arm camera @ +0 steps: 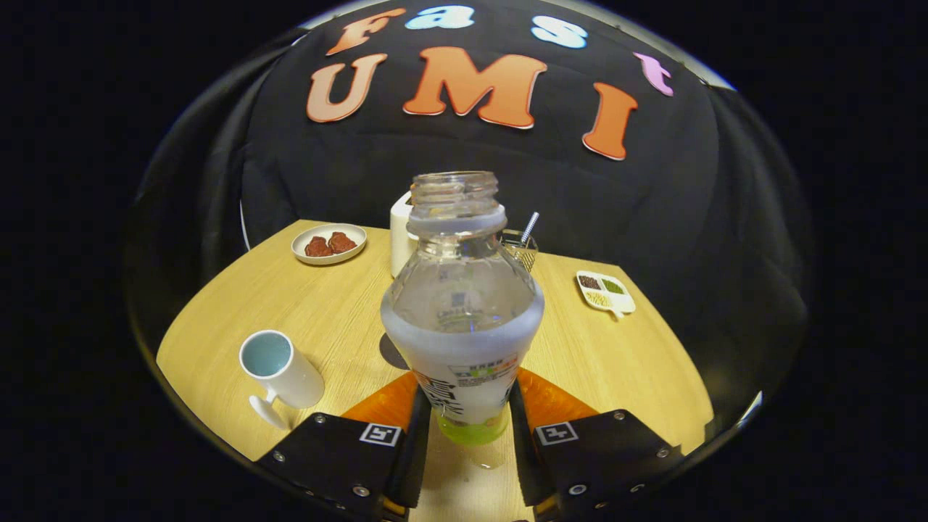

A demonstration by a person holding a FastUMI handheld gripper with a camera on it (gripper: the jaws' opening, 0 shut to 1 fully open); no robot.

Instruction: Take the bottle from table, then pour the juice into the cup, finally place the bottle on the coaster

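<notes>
Gripper view: we see the bottle (462, 319) standing upright between the two fingers of the gripper (464, 417), with both fingers pressed against its lower sides, so we log the tool as clamped on the bottle. Its cap is off and the threaded neck is open. Pale juice fills the lower part up to about the shoulder; the upper part is clear. The bottle's base appears slightly above the wooden table (326, 326), with a faint shadow under it, though we cannot tell for certain whether it touches.

Left of the fingers and near them sits the white cup (281, 375), its handle facing the gripper and its mouth open upward, apart from the bottle. A dark round edge, possibly the coaster (392, 353), shows just behind the bottle on its left side; most of it is hidden.

Beyond the bottle we note a white container (400, 235), a small wire basket (522, 249), a plate with reddish-brown pieces (329, 243), and a divided dish (605, 291) to the right.
</notes>
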